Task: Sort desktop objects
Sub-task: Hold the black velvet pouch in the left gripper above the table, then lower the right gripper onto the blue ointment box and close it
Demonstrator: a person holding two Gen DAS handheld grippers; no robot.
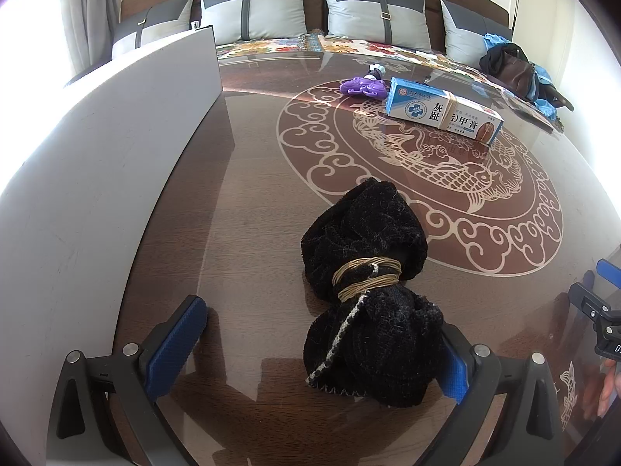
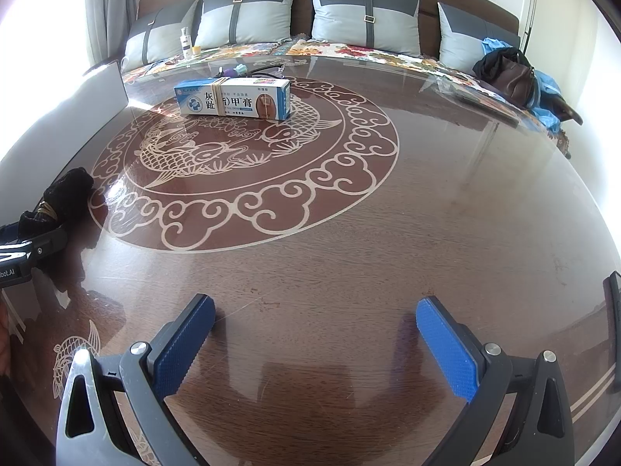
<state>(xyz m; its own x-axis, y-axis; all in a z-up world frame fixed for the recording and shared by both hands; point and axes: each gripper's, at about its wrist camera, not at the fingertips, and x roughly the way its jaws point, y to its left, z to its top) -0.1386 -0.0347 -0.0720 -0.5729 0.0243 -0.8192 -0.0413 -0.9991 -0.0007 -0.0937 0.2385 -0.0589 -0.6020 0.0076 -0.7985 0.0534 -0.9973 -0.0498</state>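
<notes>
A black cloth bundle (image 1: 368, 291) tied with tan rubber bands lies on the dark table, its near end between the open jaws of my left gripper (image 1: 322, 345), close against the right pad (image 1: 452, 369). The left pad (image 1: 174, 345) stands well apart from it. The bundle also shows at the left edge of the right wrist view (image 2: 66, 194). A white and blue medicine box (image 1: 442, 110) bound with rubber bands lies farther back, also in the right wrist view (image 2: 235, 99). A purple toy (image 1: 363, 86) lies behind it. My right gripper (image 2: 314, 341) is open and empty over bare table.
A white board (image 1: 116, 147) stands along the table's left side. A sofa with grey cushions (image 1: 256, 11) and a patterned cover runs behind the table. A dark bag (image 2: 512, 73) lies at back right. A white bottle (image 2: 186, 40) stands on the sofa.
</notes>
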